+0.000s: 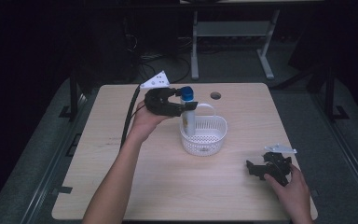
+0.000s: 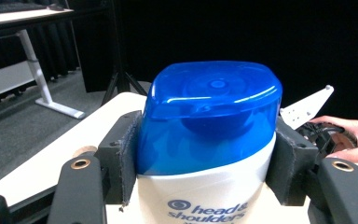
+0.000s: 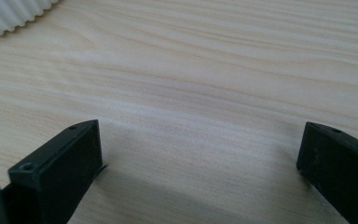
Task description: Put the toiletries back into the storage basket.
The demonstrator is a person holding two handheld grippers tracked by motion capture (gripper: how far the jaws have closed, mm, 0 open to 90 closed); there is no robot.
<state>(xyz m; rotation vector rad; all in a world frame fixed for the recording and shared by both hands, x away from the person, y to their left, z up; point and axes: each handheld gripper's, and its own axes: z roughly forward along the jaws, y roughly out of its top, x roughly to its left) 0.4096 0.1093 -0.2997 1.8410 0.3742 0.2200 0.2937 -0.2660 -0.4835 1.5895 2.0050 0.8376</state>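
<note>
A white shampoo bottle [image 1: 188,116] with a blue cap [image 2: 209,116] stands upright with its lower end inside a white slotted basket [image 1: 209,137] near the table's middle. My left gripper [image 1: 185,106] is shut on the bottle just below the cap; in the left gripper view its pads [image 2: 129,158] press both sides of the bottle [image 2: 205,196]. My right gripper [image 1: 256,169] rests low on the table at the front right, open, with bare wood between its jaws [image 3: 200,154].
The light wooden table [image 1: 135,182] has a round cable hole [image 1: 215,95] behind the basket. A corner of the basket [image 3: 14,16] shows in the right gripper view. A dark floor and a white desk frame [image 1: 228,37] lie beyond the table.
</note>
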